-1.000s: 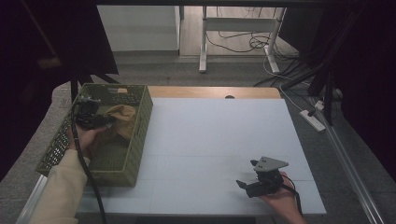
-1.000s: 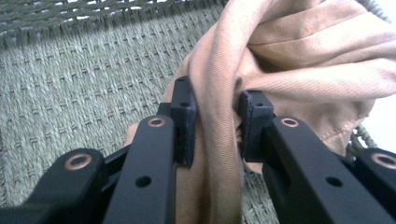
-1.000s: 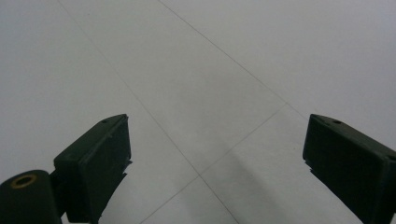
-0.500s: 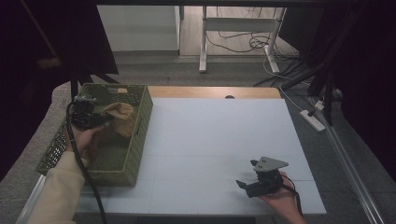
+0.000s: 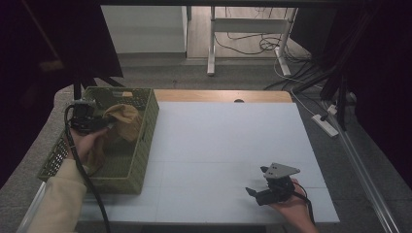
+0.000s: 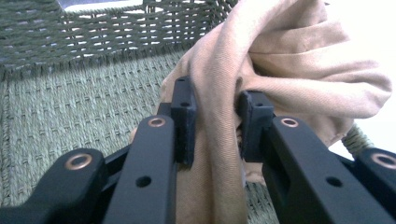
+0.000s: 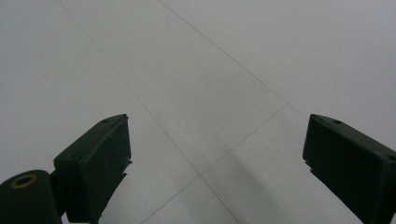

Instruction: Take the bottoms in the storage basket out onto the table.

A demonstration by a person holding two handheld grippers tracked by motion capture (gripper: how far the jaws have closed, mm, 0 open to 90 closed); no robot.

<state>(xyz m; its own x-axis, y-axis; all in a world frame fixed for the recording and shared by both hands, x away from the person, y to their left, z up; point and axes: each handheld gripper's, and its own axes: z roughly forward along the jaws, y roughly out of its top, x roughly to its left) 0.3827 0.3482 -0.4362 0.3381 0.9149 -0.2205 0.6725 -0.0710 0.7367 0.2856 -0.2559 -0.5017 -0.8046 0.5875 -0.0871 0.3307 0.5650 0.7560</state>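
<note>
A tan cloth (image 5: 125,121) hangs bunched over the green woven basket (image 5: 145,145) at the table's left. My left gripper (image 5: 104,127) is shut on a fold of that cloth (image 6: 224,93), its pads (image 6: 184,121) pinching the fabric from both sides and lifting it off the basket floor (image 6: 70,102). Near the table's front right my right gripper (image 5: 257,180) rests low over the white tabletop (image 7: 210,70), jaws wide open with nothing between them.
The basket's wall (image 6: 116,28) rises behind the cloth. White tabletop (image 5: 228,141) stretches between the basket and the right hand. A power strip (image 5: 324,124) lies off the table's right edge. Desk legs and cables (image 5: 243,43) stand beyond the far edge.
The left gripper has lifted the cloth a little higher and toward the basket's right wall. The right gripper has stayed where it was.
</note>
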